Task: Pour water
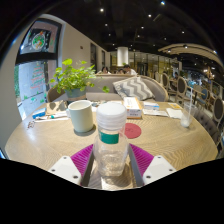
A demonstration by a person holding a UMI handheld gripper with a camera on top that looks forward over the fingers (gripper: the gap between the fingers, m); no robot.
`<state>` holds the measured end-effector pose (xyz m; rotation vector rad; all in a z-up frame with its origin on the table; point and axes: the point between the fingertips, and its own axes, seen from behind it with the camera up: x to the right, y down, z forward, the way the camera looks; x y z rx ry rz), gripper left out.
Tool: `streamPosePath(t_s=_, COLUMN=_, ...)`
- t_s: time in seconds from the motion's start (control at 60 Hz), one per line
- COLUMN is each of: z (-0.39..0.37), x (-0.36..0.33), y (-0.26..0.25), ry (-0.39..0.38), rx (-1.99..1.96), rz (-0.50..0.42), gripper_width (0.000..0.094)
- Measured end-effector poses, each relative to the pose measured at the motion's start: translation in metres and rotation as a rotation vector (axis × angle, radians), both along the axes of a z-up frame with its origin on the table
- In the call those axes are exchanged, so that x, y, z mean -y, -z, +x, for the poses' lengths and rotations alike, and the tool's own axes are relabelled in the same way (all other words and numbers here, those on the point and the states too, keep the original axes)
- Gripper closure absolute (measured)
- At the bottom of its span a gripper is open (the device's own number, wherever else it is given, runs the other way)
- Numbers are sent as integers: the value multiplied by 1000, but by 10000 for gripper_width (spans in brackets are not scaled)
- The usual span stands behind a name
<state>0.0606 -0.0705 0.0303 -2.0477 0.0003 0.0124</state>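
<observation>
A clear plastic bottle (111, 150) with a white cap and a teal ring stands upright between my fingers. My gripper (111, 160) is shut on it, and the magenta pads (84, 157) press on both of its sides. A white mug (80, 115) stands on the wooden table (50, 140), beyond the fingers and a little to the left of the bottle. The bottle hides the table directly ahead.
A small pink round disc (133, 130) lies just right of the bottle cap. A clear glass (187, 113) stands at the far right. Papers and a book (150, 107) lie at the back, with a potted green plant (72, 78) behind the mug.
</observation>
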Motion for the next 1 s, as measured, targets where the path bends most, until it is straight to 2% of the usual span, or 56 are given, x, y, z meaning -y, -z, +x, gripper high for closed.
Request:
streamPosePath(t_s=0.05, z=-1, x=-2, y=0, ry=-1, rx=1, rz=8, gripper_width=420)
streamPosePath(t_s=0.15, z=-5, x=-6, y=0, ry=-10, rx=11, rz=26, gripper_width=454)
streamPosePath(t_s=0.333, z=-3, x=-4, y=-2, ry=18, rx=29, rz=-7, gripper_width=532)
streamPosePath(t_s=0.483, z=8, x=-12, y=-29, ry=41, rx=105, rz=-18, gripper_width=532)
streamPosePath(t_s=0.667, z=38, x=-47, y=-92, ry=40, rx=336, rz=-5, gripper_width=532)
streamPosePath(t_s=0.85, z=58, x=-100, y=-163, ry=14, rx=745, rz=53, gripper_width=531)
streamPosePath(t_s=1.0, z=43, x=-138, y=-190, ry=-67, rx=1106, rz=80, gripper_width=534)
